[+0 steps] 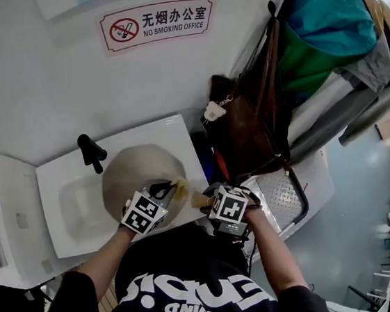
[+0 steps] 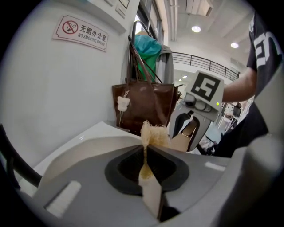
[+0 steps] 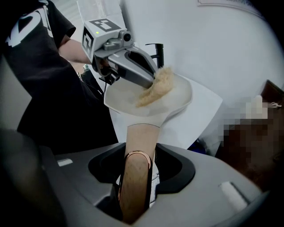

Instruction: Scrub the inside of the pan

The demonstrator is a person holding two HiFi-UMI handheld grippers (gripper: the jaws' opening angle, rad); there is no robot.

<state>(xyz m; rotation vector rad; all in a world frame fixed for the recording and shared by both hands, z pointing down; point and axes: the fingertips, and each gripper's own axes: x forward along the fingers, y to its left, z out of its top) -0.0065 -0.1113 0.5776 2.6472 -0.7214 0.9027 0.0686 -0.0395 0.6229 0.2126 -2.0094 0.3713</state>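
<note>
A cream pan (image 1: 140,175) with a tan wooden handle (image 3: 137,170) is held over the white sink (image 1: 67,233). My right gripper (image 3: 135,186) is shut on that handle; in the head view it (image 1: 223,206) sits at the pan's right. My left gripper (image 1: 159,194) is shut on a straw-coloured fibre scrubber (image 3: 156,88), which rests inside the pan (image 3: 148,95) near its handle side. In the left gripper view the scrubber (image 2: 153,135) sticks out past the closed jaws, with the right gripper (image 2: 195,115) just beyond it.
A black tap (image 1: 91,153) stands at the sink's back. A brown leather bag (image 1: 254,120) hangs on the wall at the right, with green and teal clothing (image 1: 320,29) above. A metal tray (image 1: 284,197) lies right of the sink. A no-smoking sign (image 1: 157,23) is on the wall.
</note>
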